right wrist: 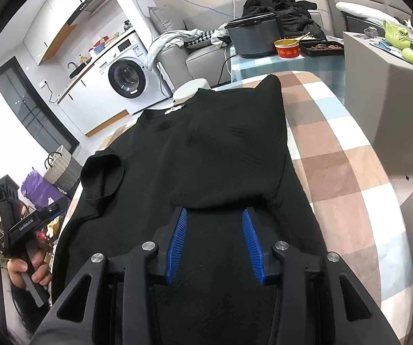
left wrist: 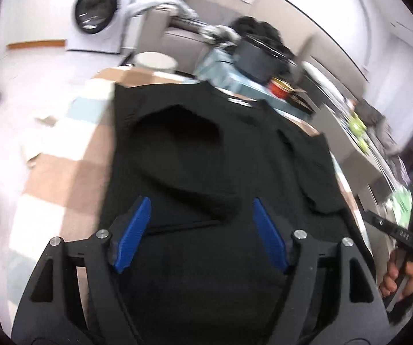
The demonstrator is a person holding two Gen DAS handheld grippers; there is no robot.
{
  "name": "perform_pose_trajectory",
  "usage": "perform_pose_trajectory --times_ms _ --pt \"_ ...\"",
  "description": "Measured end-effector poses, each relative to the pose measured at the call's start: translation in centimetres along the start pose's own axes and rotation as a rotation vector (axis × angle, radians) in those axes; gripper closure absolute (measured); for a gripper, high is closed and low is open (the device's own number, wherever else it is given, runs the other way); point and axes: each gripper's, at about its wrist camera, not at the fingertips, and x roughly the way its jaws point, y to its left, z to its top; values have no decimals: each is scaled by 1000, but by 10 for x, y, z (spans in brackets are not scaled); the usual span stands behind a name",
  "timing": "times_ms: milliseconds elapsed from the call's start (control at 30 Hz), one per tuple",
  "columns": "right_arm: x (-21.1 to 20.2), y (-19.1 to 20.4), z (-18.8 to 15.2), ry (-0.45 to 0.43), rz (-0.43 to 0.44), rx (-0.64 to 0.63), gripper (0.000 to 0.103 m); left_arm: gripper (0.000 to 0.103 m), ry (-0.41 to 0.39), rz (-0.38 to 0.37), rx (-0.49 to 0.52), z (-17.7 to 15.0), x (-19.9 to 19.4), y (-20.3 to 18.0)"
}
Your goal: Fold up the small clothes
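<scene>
A black short-sleeved shirt (right wrist: 206,155) lies flat on a checked cloth (right wrist: 347,172), collar at the far end. Its right side is folded over the body, its left sleeve (right wrist: 103,178) lies spread out. My right gripper (right wrist: 215,215) is open and empty above the lower edge of the folded part. In the left wrist view the same shirt (left wrist: 235,155) shows with one sleeve (left wrist: 177,132) folded inward. My left gripper (left wrist: 202,204) is open and empty over the shirt's lower half. Each gripper's handle and holding hand show at the edge of the other's view.
Beyond the shirt stand a dark pot (right wrist: 252,37), a red bowl (right wrist: 288,49) and a food tray (right wrist: 321,47) on a light blue cloth. A grey cabinet (right wrist: 393,92) is to the right, a washing machine (right wrist: 128,77) far left, a sofa with clothes behind.
</scene>
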Motion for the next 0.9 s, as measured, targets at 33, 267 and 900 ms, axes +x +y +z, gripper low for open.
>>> perform_pose_trajectory --times_ms 33,267,900 --pt "3 2 0 10 2 -10 62 31 4 21 -15 -3 0 11" --pt "0 6 -4 16 10 -26 62 31 -40 112 -140 26 24 67" --pt "-15 -4 -17 22 -45 16 61 22 -46 -143 0 114 94 7"
